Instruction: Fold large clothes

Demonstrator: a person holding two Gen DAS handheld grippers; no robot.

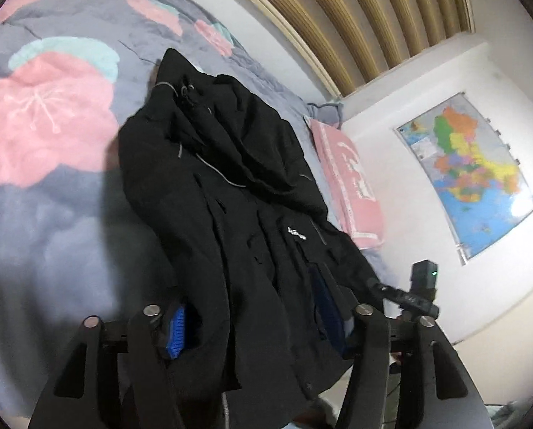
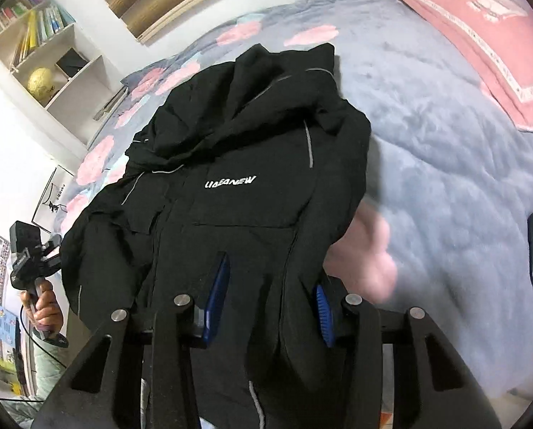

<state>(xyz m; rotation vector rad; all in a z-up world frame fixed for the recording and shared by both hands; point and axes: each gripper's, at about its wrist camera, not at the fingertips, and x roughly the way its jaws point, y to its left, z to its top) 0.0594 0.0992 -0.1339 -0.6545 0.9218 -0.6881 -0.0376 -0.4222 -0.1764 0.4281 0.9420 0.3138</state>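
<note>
Both tongs [image 1: 255, 325] [image 2: 270, 300] spread wide around black jacket [image 2: 230, 214] hem, white chest lettering "LIDEANEW"

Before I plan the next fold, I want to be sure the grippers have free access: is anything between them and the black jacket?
Nothing visible. The black jacket already fills the gap of both the left gripper and the right gripper, its fabric between their blue pads. The pink pillow lies beside the jacket on the floral bedspread, not over it.

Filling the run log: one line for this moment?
step: fold | jacket: spread on bed | left gripper: open over hem | right gripper: open over hem
</note>
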